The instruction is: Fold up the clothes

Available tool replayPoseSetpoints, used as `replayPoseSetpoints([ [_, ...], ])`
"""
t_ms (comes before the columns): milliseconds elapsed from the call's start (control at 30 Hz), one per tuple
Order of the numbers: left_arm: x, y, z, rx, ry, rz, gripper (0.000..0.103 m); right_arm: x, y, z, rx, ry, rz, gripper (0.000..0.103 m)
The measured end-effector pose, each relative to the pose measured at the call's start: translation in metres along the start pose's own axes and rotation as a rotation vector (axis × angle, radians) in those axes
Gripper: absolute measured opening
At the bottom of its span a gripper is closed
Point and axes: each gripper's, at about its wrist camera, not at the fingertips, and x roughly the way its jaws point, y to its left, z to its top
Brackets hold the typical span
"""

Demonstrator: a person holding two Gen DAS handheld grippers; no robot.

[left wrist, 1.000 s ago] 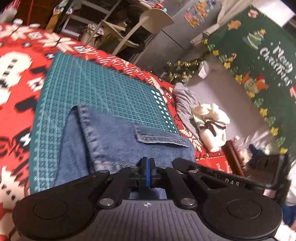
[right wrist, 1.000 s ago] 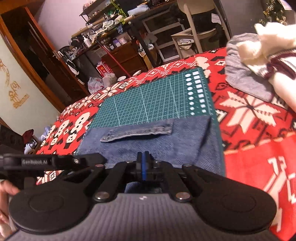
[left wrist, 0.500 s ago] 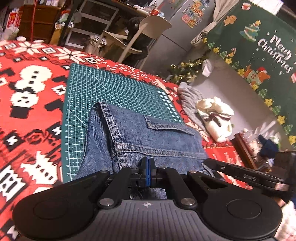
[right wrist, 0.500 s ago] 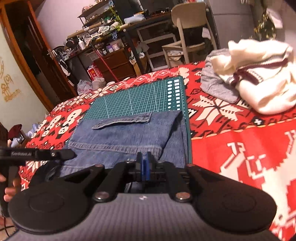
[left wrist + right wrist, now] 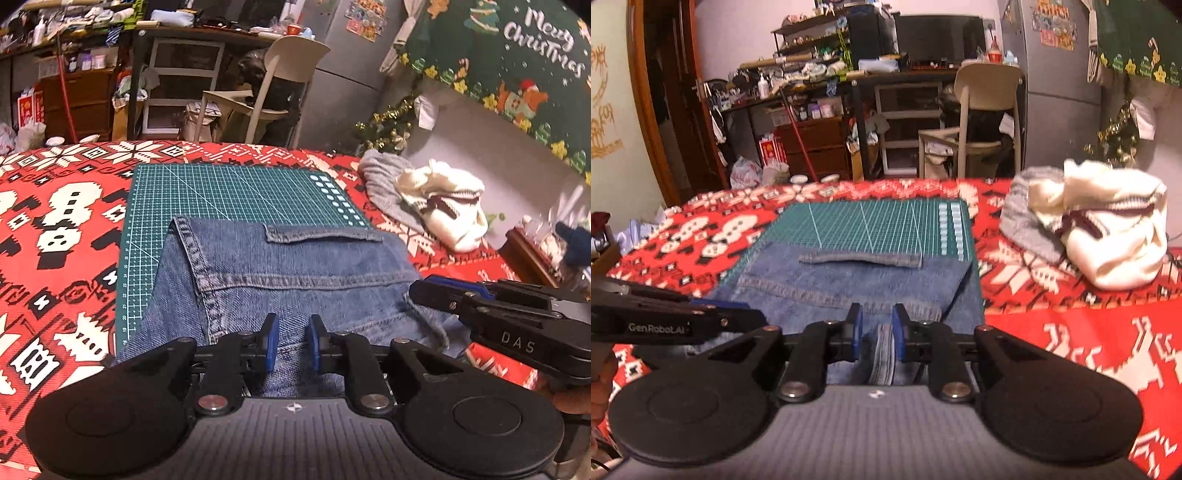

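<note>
Surface: red snowman-pattern tablecloth [image 5: 66,236] with a green cutting mat [image 5: 221,192] on top, cluttered room behind.
Jeans: folded denim jeans [image 5: 295,258] sit on the near half of the mat, near edge hanging past the mat's near edge toward me, pocket flap facing up.
Left gripper [image 5: 290,343]: tongs narrowly parted, denim showing in the gap — doesn't look pinched, they're just resting over the near edge.
Right gripper [image 5: 874,338]: same deal, small gap, a thick seam bundle sits between the pads but not squeezed.
Risk 1: both are slack, so if either lifts now the top layer could drag along on a pad and the fold would slide open.
Risk 2: the right-hand side of the stack looks uneven in the right wrist view — the next fold could come out crooked.
Neighbours: grey garment [image 5: 1023,221] and white sweater [image 5: 1115,229] piled near the right edge of the cloth, well apart from the jeans, so no snag there.
</note>
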Motion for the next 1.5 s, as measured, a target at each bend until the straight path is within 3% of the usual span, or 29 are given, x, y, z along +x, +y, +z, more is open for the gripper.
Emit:
replayPoseSetpoints([
  [133,-0.001,-0.006,-0.007,0.055,0.003,0.026,0.017,0.0,0.012,-0.017,-0.09,0.003,-0.072,0.031],
  [267,-0.008,-0.011,-0.008,0.071,0.005,0.028,0.018,-0.008,0.018,-0.02,-0.097,0.011,-0.085,0.039],
  [433,-0.022,-0.02,-0.017,0.139,-0.014,0.056,0.026,-0.025,0.023,-0.026,-0.101,0.02,-0.075,0.04],
  [533,-0.029,-0.023,-0.022,0.16,-0.013,0.091,0.027,-0.034,0.022,-0.027,-0.086,0.031,-0.074,0.053],
  [567,-0.031,-0.024,-0.023,0.164,-0.012,0.099,0.027,-0.037,0.021,-0.027,-0.079,0.042,-0.068,0.057],
  [733,-0.027,-0.024,-0.026,0.183,0.014,0.111,0.032,-0.029,0.014,-0.033,-0.065,0.15,-0.081,0.06],
  [867,-0.02,-0.027,-0.022,0.164,0.047,0.077,0.051,-0.019,0.009,-0.036,-0.04,0.207,-0.046,0.078],
  [1033,-0.017,-0.031,-0.023,0.153,0.06,0.07,0.061,-0.013,0.011,-0.039,-0.049,0.236,-0.006,0.092],
  [1100,-0.017,-0.031,-0.023,0.146,0.064,0.064,0.062,-0.012,0.01,-0.039,-0.034,0.243,0.02,0.102],
  [1333,-0.016,-0.013,-0.013,-0.026,0.088,-0.023,0.072,-0.011,0.016,-0.039,-0.064,0.245,0.005,0.102],
  [1500,-0.013,-0.019,-0.011,-0.02,0.103,-0.039,0.084,-0.011,0.016,-0.04,-0.086,0.25,0.003,0.102],
])
